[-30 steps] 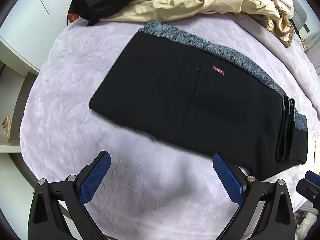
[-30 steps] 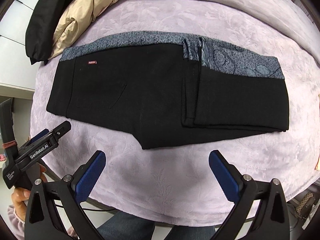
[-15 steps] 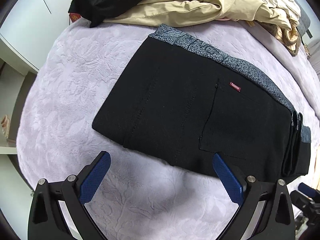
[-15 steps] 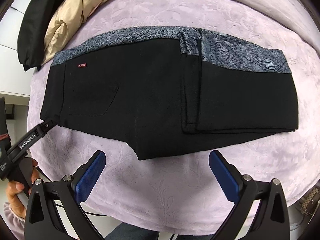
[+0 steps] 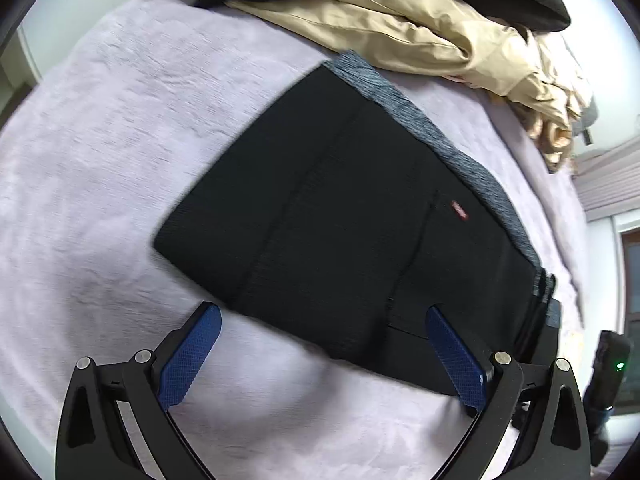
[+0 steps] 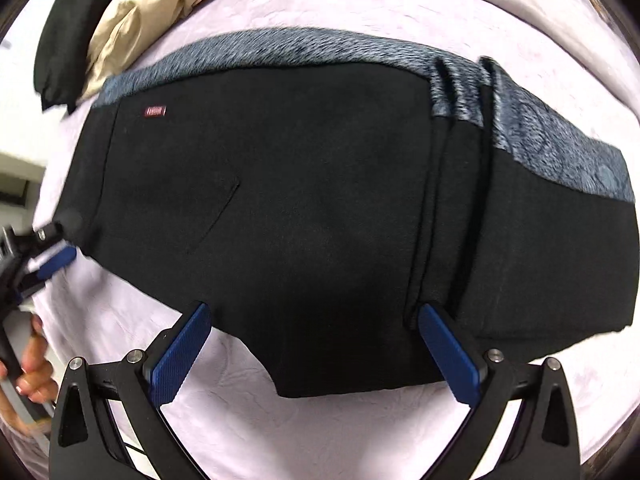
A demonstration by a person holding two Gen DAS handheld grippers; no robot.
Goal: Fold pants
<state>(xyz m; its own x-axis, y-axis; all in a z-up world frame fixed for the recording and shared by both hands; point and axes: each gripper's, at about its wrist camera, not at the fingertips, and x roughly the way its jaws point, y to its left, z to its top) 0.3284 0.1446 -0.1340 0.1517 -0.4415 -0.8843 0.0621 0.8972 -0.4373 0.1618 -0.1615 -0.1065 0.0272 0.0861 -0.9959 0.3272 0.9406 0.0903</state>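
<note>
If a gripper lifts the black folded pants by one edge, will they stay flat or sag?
The black folded pants with grey patterned waistband would probably sag: soft cloth lying flat on the lilac blanket. The stacked layers may slide apart. Both open grippers hold nothing.

Bright, even light; motion blur in both views; strong fisheye bending, dark corners.

1. Small red label (image 6: 155, 111) sewn on the black pants (image 6: 320, 208), just below the grey waistband: lettering too blurred to read.
2. No other text legible.
</note>
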